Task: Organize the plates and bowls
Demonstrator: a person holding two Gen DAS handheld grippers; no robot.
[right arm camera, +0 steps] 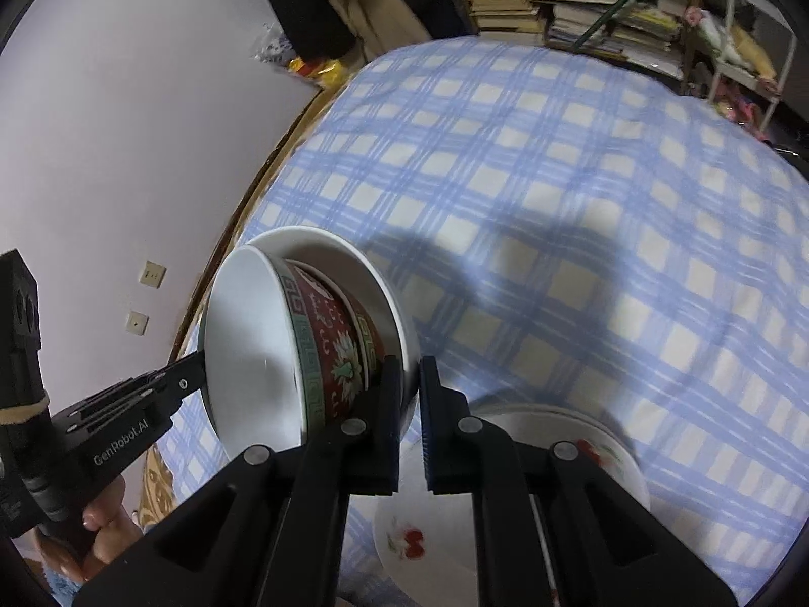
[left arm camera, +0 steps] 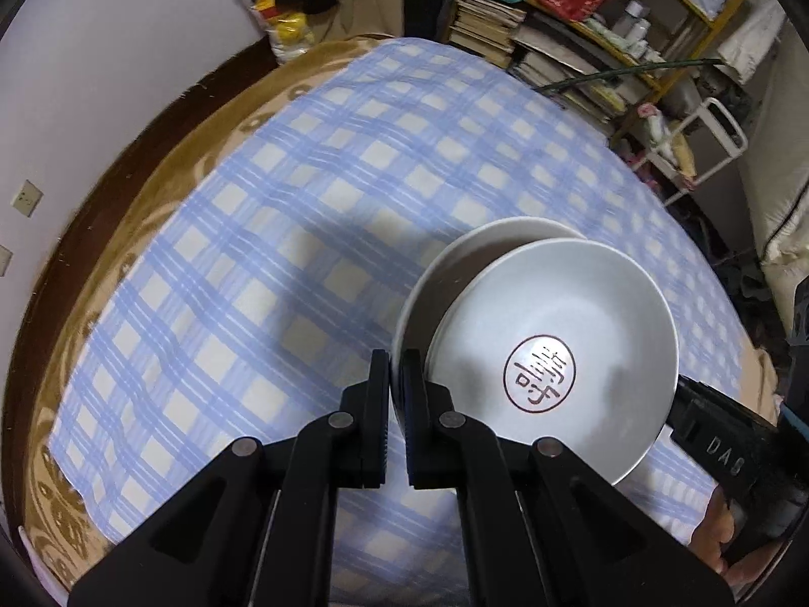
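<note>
The left gripper [left arm camera: 396, 369] pinches the rim of a white bowl [left arm camera: 419, 293] at centre frame; the right gripper [right arm camera: 410, 379] pinches the same rim opposite. Nested inside sits a red patterned bowl [right arm camera: 333, 349], tilted above the checked cloth [right arm camera: 581, 177]. Flowered plates [right arm camera: 419, 546] lie at lower centre.

A blue-and-cream checked cloth [left arm camera: 313, 212] covers a wide surface, laid over a golden-brown patterned blanket [left arm camera: 151, 192] edged by a dark wooden frame [left arm camera: 76, 232]. A pale lilac wall [right arm camera: 126, 116] carries two cream sockets [right arm camera: 151, 273]. At the far side, yellow-framed shelves [left arm camera: 622, 50] hold stacked books and papers (untidily piled), beside a white metal rack [left arm camera: 708, 146]. Soft shadows fall across the cloth.
</note>
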